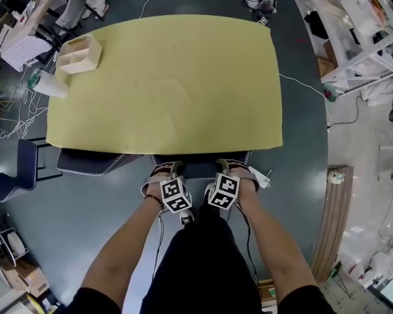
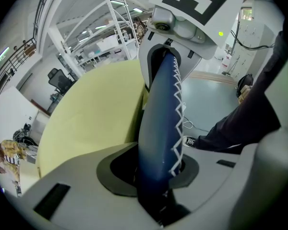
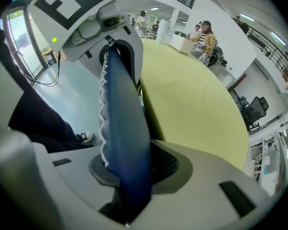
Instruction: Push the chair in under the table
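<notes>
The chair (image 1: 200,166) sits at the lower centre of the head view. Its seat is hidden beneath the near edge of the yellow bench (image 1: 164,77), and only the navy backrest with its white zigzag stitching shows. The backrest looks padded, so it is probably soft at the surface over a stiff frame. The whole chair is likely weighty enough to need both hands, though it should slide easily on the smooth floor. Whether it has castors cannot be seen. The top edge of the backrest is the sensible place to hold, with two grips set apart so the chair does not swing. The left gripper (image 1: 164,171) and the right gripper (image 1: 232,169) are placed just so. Each has its jaws partly closed and clamped across the thickness of the backrest, pads pressing the upholstery on both faces.
</notes>
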A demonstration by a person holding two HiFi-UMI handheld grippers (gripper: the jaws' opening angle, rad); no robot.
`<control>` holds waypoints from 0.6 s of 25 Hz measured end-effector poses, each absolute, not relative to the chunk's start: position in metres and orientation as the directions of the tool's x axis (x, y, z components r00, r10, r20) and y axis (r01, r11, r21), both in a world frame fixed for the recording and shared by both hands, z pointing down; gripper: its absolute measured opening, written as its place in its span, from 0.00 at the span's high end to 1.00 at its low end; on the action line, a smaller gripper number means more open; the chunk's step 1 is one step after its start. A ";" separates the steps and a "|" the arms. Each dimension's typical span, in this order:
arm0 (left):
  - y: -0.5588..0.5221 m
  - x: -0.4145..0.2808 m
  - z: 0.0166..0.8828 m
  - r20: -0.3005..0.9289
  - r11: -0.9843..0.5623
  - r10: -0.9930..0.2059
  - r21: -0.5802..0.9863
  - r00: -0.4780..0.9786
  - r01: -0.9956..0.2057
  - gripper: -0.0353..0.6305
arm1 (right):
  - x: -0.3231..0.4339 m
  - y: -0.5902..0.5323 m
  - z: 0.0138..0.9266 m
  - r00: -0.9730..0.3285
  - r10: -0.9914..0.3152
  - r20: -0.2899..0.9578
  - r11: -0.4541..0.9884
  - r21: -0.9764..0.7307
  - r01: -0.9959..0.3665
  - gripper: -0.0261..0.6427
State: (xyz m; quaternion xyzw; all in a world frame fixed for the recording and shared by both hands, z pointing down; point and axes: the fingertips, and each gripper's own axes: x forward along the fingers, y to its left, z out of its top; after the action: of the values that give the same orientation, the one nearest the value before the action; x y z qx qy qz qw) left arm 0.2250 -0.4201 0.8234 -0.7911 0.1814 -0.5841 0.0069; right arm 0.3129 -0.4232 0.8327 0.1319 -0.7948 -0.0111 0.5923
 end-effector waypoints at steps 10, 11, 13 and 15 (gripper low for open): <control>-0.415 0.224 0.826 0.937 -0.945 -0.258 -0.194 0.237 -0.263 0.78 | 0.314 -0.418 0.837 -0.257 -0.200 0.945 0.973 0.161 -0.168 0.79; -0.414 0.223 0.827 0.939 -0.946 -0.254 -0.191 0.232 -0.262 0.77 | 0.313 -0.417 0.837 -0.257 -0.198 0.946 0.974 0.160 -0.164 0.79; -0.413 0.222 0.827 0.942 -0.945 -0.252 -0.191 0.222 -0.264 0.76 | 0.313 -0.415 0.837 -0.259 -0.189 0.947 0.976 0.154 -0.152 0.79; -0.414 0.222 0.827 0.945 -0.945 -0.249 -0.189 0.211 -0.266 0.76 | 0.313 -0.415 0.837 -0.260 -0.176 0.949 0.980 0.143 -0.141 0.78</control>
State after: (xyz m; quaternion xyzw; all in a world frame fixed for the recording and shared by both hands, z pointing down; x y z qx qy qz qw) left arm 0.2222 -0.4137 0.8275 -0.7781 0.1652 -0.6060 -0.0070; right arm 0.3129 -0.4147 0.8369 0.0996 -0.7937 -0.0145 0.5999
